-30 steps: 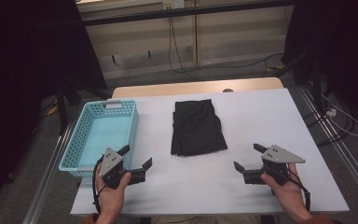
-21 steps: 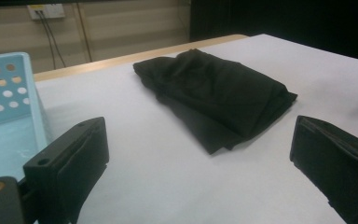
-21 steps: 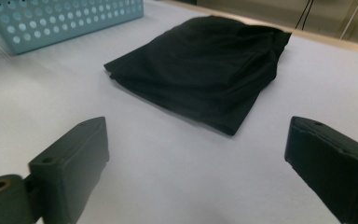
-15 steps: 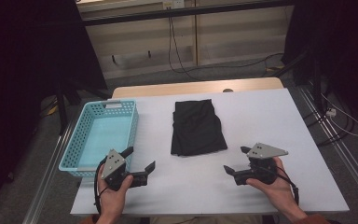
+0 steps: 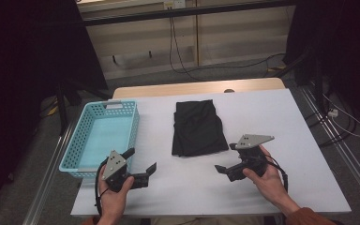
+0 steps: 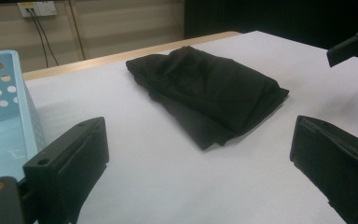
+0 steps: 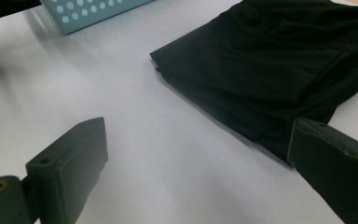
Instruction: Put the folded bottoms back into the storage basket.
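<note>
A folded black garment [image 5: 198, 129] lies flat in the middle of the white table [image 5: 272, 117]. My left gripper [image 5: 140, 160] is held low over the front left of the table, open and empty, pointing toward the garment [image 6: 214, 91], which sits a short way ahead of its jaws [image 6: 198, 140]. My right gripper [image 5: 226, 158] is open and empty too, just off the garment's near right corner and angled left. In the right gripper view, the garment's [image 7: 279, 60] near edge lies close in front of the gripper [image 7: 196, 140].
A light-blue perforated basket [image 5: 77, 140] stands empty at the table's left edge, right beside my left gripper [image 6: 4, 107]. Bare white tabletop extends to the right of the garment and along the front. A wooden strip [image 5: 197, 88] borders the far edge.
My right gripper has moved left and forward, closing in on the garment's near right corner. My left gripper has edged slightly right. The garment has not moved.
</note>
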